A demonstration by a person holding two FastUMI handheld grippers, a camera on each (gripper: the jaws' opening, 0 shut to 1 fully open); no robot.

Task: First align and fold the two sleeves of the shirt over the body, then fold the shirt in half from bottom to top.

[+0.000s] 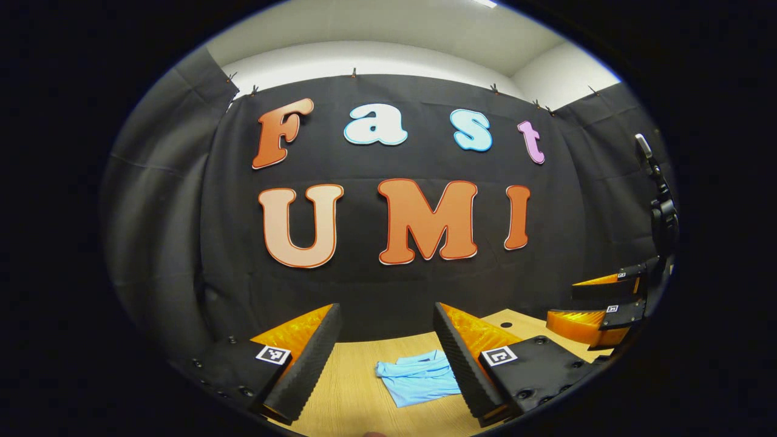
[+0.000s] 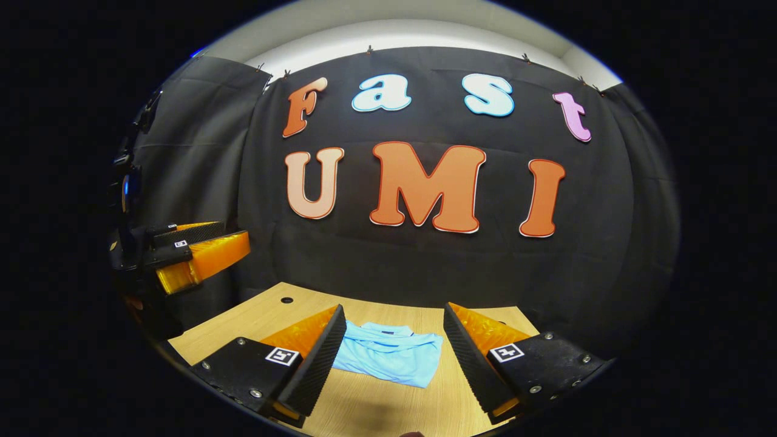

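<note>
**Folded blue shirt lying on the table, both tongs raised and spread wide**

A light blue shirt (image 2: 388, 358) is lying on a pale wooden table (image 2: 255, 315), near its far edge, in front of the black cloth wall. It is already sitting as a compact folded bundle, with the collar showing along the far side in the right gripper view. In that view the bundle is stretching mostly side to side, with the collar edge facing away toward the wall and the folded near edge facing the camera. In the left gripper view the shirt (image 1: 416, 379) is appearing more rumpled, partly hidden behind one finger.

The left tongs (image 1: 388, 358) are hovering above the table with their jaws standing wide apart, holding nothing. The right tongs (image 2: 391, 358) are likewise hanging open and empty above the table. Each view is also catching the other tongs off to one side, held higher up.

Judging from this, the fold is looking finished or nearly so. The main risk is a finger dipping down and snagging the loose top layer, which would be dragging the bundle open or skewing its edges. The uneven creases near the corner could also be springing apart unaided.
</note>
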